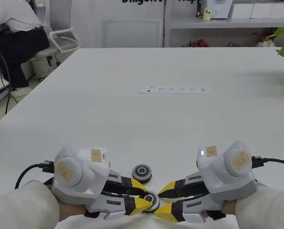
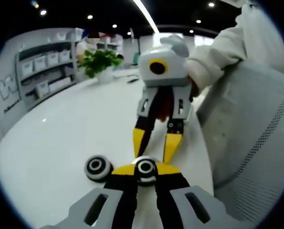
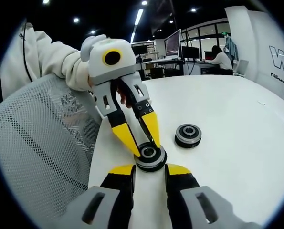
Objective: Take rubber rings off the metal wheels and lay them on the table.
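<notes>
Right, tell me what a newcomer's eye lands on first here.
The yellow-tipped jaws of the left gripper and right gripper meet at a small round metal wheel with a black rubber ring, at the near edge of the broad white table. A second matching wheel lies just beyond, untouched.

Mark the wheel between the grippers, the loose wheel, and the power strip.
wheel between the grippers (image 1: 152, 199), head view, on its hub.
loose wheel (image 1: 142, 172), head view, on its centre.
power strip (image 1: 175, 89), head view, middle of its top face.
</notes>
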Demonstrator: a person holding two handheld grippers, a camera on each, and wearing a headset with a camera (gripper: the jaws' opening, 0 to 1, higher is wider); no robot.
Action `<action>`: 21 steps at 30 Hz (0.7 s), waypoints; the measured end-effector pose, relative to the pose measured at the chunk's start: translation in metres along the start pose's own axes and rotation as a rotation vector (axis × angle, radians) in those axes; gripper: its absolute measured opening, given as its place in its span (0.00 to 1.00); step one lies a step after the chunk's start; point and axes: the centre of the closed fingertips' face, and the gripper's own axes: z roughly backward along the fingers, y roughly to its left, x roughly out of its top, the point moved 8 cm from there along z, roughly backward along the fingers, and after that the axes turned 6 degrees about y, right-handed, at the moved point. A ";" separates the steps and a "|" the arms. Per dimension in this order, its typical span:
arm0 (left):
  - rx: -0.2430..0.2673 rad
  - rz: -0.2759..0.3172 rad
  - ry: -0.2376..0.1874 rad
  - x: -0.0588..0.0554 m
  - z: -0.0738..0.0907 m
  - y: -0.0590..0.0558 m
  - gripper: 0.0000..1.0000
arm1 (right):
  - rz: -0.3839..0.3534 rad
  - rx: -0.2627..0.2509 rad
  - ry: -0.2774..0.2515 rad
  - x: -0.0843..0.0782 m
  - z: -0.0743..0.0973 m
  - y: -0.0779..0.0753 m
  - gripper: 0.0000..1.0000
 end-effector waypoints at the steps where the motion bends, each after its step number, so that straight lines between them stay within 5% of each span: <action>1: 0.000 0.000 -0.001 0.000 -0.001 0.000 0.14 | -0.001 0.002 -0.005 0.001 0.001 0.000 0.23; 21: 0.001 -0.011 -0.007 0.001 -0.004 0.000 0.14 | 0.013 0.000 0.021 0.000 0.003 -0.001 0.18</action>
